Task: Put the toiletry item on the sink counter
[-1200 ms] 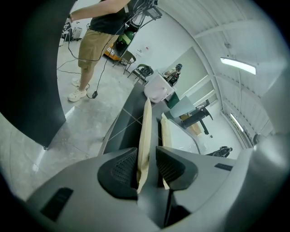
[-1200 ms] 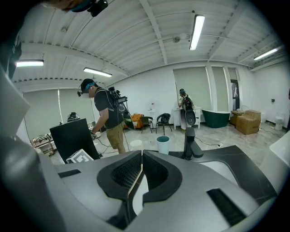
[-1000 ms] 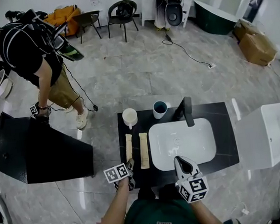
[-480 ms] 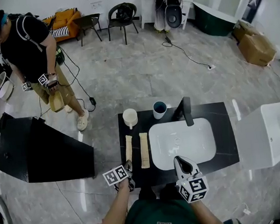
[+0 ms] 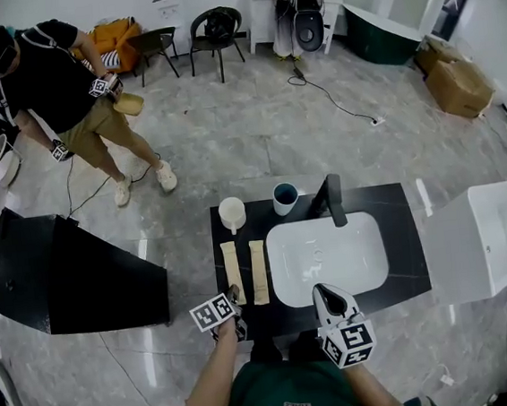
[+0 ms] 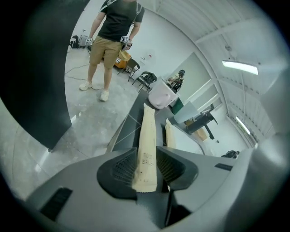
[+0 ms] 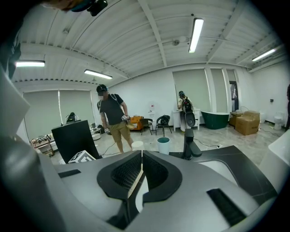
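A beige toothbrush packet lies flat on the black sink counter, left of the white basin. My left gripper is at the packet's near end. In the left gripper view the packet runs between the jaws of the left gripper. The jaws are closing, and the pads meet its two long edges. A second beige packet lies parallel, just to the right. My right gripper hangs over the counter's front edge by the basin. In its own view the right gripper is shut and empty.
A white cup, a teal cup and a black faucet stand along the counter's far edge. A large black block sits to the left and a white cabinet to the right. A person walks at the far left.
The person in the background has stepped away from the black block toward the far wall. Both grippers and both packets have hardly shifted.
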`<state>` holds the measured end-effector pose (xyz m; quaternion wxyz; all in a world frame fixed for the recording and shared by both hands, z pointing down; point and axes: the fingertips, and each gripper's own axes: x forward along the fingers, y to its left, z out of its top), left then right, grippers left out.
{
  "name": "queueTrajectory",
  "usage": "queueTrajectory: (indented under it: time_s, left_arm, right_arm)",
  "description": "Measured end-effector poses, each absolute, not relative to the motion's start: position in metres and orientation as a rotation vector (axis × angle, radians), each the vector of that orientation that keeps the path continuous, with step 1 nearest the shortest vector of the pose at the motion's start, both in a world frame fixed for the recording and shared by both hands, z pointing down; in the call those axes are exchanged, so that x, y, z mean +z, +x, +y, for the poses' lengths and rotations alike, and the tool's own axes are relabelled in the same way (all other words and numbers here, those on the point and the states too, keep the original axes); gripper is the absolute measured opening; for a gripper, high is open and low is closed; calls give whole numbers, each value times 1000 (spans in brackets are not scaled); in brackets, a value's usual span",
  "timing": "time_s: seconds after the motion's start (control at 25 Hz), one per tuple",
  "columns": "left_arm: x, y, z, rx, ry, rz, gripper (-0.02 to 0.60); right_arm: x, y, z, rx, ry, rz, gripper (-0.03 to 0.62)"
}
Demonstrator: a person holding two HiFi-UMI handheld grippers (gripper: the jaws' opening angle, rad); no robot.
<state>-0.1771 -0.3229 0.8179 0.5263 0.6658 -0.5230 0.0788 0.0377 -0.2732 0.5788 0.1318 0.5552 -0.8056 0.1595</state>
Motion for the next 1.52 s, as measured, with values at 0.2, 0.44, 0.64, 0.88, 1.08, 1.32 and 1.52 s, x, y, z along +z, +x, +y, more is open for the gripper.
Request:
queueTrajectory:
  time_s: [0.2,0.44,0.64,0.88,1.08,1.32,1.52]
  left_arm:
    - [812,-183,-323,214,1636,-1307,199]
    - [772,-188,-323,236,1823,-1398,198]
    - [716,-174,-329,245,2047,-1467,64]
    - [651,-122,-334,275,2321,-1382,11]
    - [613,-80,-335,285,2465,-1326,11]
    - [578,-38,-337,255,2564,-1258,11]
    - [559,-8,-338,240,2632,-1197,11]
  right_arm:
    - [581,36,-273,469,1606,-2342,43]
    - [577,36,-279,468,1574,-2366,43]
    - [567,41,-288,444,1543,-2415,41]
    - [559,52,-296,404,1483,-2465,40]
    - [557,71,-304,389,1482,-2471,40]
    - [554,94,-312,393,1504,-2480,40]
    - [550,110,-314,392,1532,-2486,40]
